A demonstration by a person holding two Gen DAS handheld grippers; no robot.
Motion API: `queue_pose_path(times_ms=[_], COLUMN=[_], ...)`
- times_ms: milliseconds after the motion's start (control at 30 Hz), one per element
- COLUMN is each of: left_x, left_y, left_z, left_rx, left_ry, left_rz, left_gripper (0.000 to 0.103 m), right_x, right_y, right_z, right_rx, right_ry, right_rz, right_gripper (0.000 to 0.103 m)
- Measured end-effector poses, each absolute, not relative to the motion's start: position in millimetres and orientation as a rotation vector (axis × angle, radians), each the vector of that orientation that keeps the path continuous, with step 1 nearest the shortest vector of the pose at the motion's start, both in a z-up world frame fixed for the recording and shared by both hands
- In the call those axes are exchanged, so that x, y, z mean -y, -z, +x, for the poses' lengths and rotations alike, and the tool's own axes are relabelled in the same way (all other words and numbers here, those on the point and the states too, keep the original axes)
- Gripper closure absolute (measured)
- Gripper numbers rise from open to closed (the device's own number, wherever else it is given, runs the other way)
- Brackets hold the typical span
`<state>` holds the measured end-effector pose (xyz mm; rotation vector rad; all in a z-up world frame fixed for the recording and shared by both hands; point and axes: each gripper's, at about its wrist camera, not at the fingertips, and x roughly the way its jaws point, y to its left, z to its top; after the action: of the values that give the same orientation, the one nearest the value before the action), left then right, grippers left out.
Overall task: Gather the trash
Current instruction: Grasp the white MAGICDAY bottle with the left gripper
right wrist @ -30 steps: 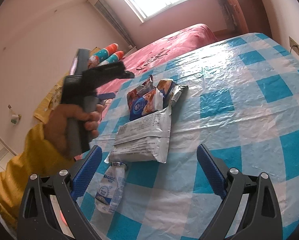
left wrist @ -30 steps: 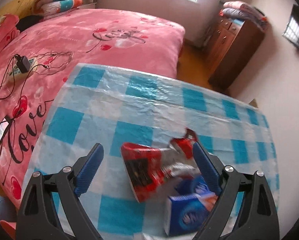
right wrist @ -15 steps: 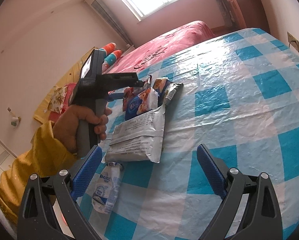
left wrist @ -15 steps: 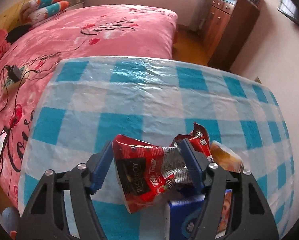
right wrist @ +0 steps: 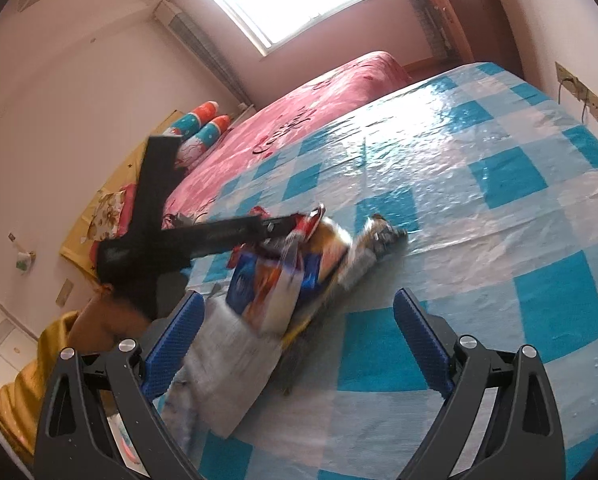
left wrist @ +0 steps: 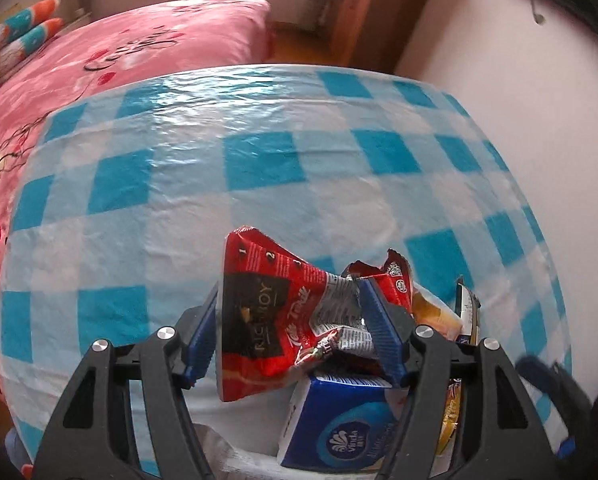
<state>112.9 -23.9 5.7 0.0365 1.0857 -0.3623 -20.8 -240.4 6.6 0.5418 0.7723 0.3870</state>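
Red wrapper [left wrist: 283, 312] now in left gripper [left wrist: 291, 332]

wrapper [left wrist: 283, 312] on tissue pack [left wrist: 339, 428] | table [left wrist: 259, 184] | bed [left wrist: 139, 48] behind

Our left claw [left wrist: 289, 326] is clamped on a red wrapper [left wrist: 275, 316], its blue fingers [left wrist: 381, 334] pinching the crumpled middle. Our right claw [right wrist: 299, 344] hangs spread wide, gripping nothing.

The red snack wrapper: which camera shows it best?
The left wrist view: the red wrapper fills the middle, pinched in the left gripper, its print readable. The right wrist view shows only a blurred red edge.
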Motion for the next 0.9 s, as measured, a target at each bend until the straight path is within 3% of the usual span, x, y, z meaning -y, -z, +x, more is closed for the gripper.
queue_pose_path(times_ms=[433, 700, 900], left_x=[-49, -83, -68], left_y=[-53, -33, -18], left_z=[32, -52, -88], left_rx=[-0.997, -1.109, -1.149], left_ry=[0.255, 0.230, 0.312], left_rz=[-0.122, -0.140, -0.087], left_gripper=[0.033, 0.033, 0.033], right_x=[211, 182, 177], right_y=[1, 2, 2], right_z=[-16, -18, -18], right_rx=[-0.847, -0.872, -0.870], right_ry=[-0.487, -0.564, -0.569], right_rz=[0.452, 0.366, 0.361], right_gripper=[0.009, 0.009, 0.009])
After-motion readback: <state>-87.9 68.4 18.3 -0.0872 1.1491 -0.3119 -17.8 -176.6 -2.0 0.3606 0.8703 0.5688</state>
